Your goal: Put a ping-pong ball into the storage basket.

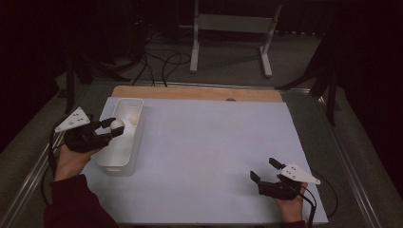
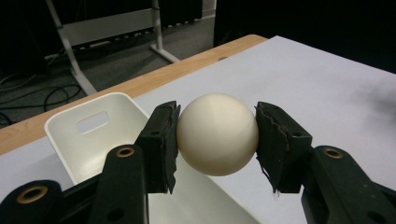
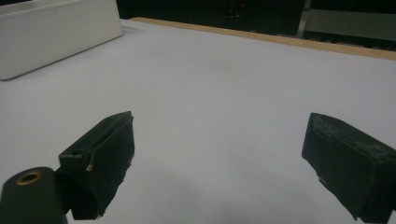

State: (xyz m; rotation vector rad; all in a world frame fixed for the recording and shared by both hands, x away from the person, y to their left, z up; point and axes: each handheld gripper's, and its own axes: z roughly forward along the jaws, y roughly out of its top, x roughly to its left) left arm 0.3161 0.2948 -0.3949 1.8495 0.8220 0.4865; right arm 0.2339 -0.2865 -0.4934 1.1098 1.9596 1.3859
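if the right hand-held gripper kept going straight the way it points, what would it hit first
Probably nothing close: the right hand-held gripper has open, empty jaws and looks along the bare white sheet. Its way looks free up to the wooden table edge; the white bin sits off to the left. Depth is hard to judge.

Ball (image 2: 217,134): cream-white, smooth, glossy, round. Clamped on both sides between left gripper (image 2: 216,140) pads, held above the bin (image 2: 65,140), off its floor. Bin: white plastic, rectangular, open top, slot handle in end wall, sits at table's left, w/ a 2nd ball (image 1: 133,118) lying inside near the far end.
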